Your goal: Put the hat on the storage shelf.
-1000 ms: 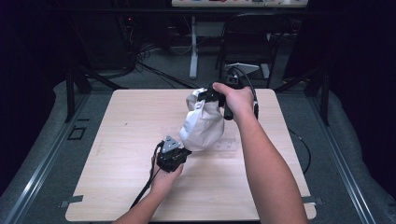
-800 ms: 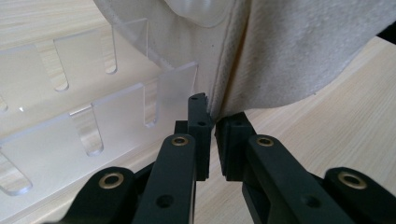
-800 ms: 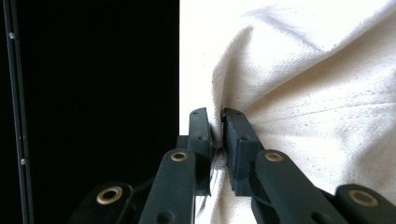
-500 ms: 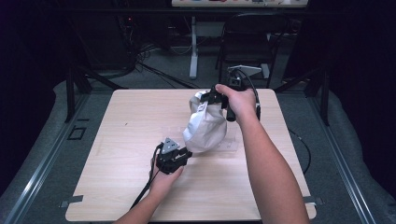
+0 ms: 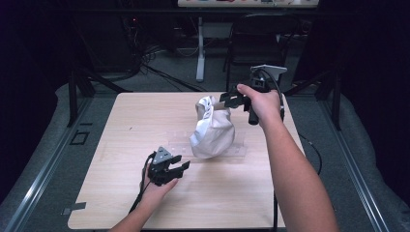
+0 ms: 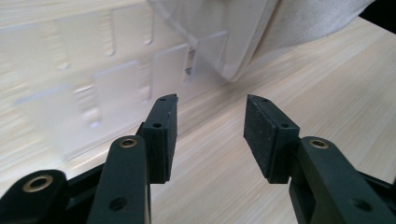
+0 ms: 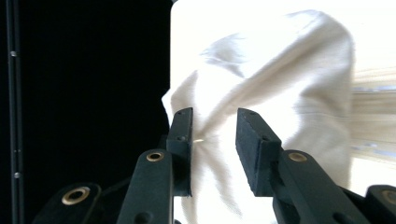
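A crumpled white cloth (image 5: pixel 212 129) stands in a heap near the middle of the wooden table (image 5: pixel 111 145), over a clear ribbed plastic piece (image 5: pixel 238 146). My left gripper (image 5: pixel 180 167) lies low at the cloth's near left, a short gap away. Its jaws have just been opening, and nothing is between them (image 6: pixel 211 100); ahead are the clear plastic piece (image 6: pixel 93 88) and the cloth's edge (image 6: pixel 308 21). My right gripper (image 5: pixel 226 101) hovers at the cloth's top right. Its jaws have also just been opening (image 7: pixel 214 114), with the cloth (image 7: pixel 280 84) right in front and the pads not pressing it.
A black chair (image 5: pixel 256 43) and a white post (image 5: pixel 200 48) stand beyond the far edge of the table. Dark floor with cables surrounds the table. Each gripper's cable trails off toward the near side.
Both grippers have let go of the cloth and opened. The left one drew back toward the near left, the right one moved off to the right. The cloth has slumped into its heap.
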Action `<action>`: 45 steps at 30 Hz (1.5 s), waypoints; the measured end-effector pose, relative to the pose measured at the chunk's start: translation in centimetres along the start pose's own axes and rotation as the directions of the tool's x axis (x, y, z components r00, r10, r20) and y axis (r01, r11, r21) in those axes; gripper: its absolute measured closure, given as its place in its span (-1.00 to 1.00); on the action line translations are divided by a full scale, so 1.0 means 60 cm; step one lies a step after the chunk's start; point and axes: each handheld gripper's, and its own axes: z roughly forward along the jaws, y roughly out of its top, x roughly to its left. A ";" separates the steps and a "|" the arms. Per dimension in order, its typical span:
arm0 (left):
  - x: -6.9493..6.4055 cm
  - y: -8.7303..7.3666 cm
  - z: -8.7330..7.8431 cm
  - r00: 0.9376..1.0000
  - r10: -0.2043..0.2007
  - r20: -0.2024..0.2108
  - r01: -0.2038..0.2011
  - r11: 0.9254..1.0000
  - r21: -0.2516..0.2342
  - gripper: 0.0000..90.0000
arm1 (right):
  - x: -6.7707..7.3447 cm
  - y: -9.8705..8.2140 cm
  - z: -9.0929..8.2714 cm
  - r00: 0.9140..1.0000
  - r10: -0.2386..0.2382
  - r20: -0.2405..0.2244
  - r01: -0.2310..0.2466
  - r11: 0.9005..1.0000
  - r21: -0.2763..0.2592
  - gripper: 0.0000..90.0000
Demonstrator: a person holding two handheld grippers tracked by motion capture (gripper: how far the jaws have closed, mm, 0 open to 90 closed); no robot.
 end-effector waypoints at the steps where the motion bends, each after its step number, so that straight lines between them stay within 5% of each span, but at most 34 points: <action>1: 0.004 -0.002 -0.006 1.000 0.002 -0.006 -0.002 1.000 0.000 0.21 | -0.003 -0.001 -0.005 1.000 -0.003 0.010 0.003 1.000 -0.010 0.51; 10: 0.054 -0.035 -0.071 0.998 -0.005 -0.068 0.007 1.000 0.026 0.15 | -0.038 -0.018 -0.034 0.995 -0.046 0.089 0.047 0.999 -0.004 0.43; 16: 0.080 -0.060 -0.099 0.995 -0.038 -0.090 0.042 0.998 0.042 0.14 | -0.066 -0.040 -0.047 0.993 -0.075 0.088 0.073 0.997 0.021 0.39; 27: 0.105 -0.072 -0.101 0.989 -0.071 -0.128 0.078 0.996 0.045 0.13 | -0.125 -0.082 -0.060 0.985 -0.104 0.140 0.103 0.995 0.017 0.36; 34: 0.107 -0.074 -0.095 0.990 -0.065 -0.127 0.072 0.996 0.050 0.12 | -0.162 -0.111 -0.050 0.962 -0.157 0.222 0.154 0.988 0.030 0.32; 36: 0.108 -0.076 -0.094 0.989 -0.069 -0.132 0.076 0.996 0.050 0.12 | -0.179 -0.121 -0.041 0.964 -0.158 0.215 0.151 0.987 0.052 0.29; 45: 0.108 -0.077 -0.090 0.989 -0.070 -0.130 0.077 0.995 0.055 0.12 | -0.247 -0.172 0.000 0.932 -0.213 0.293 0.206 0.977 0.052 0.26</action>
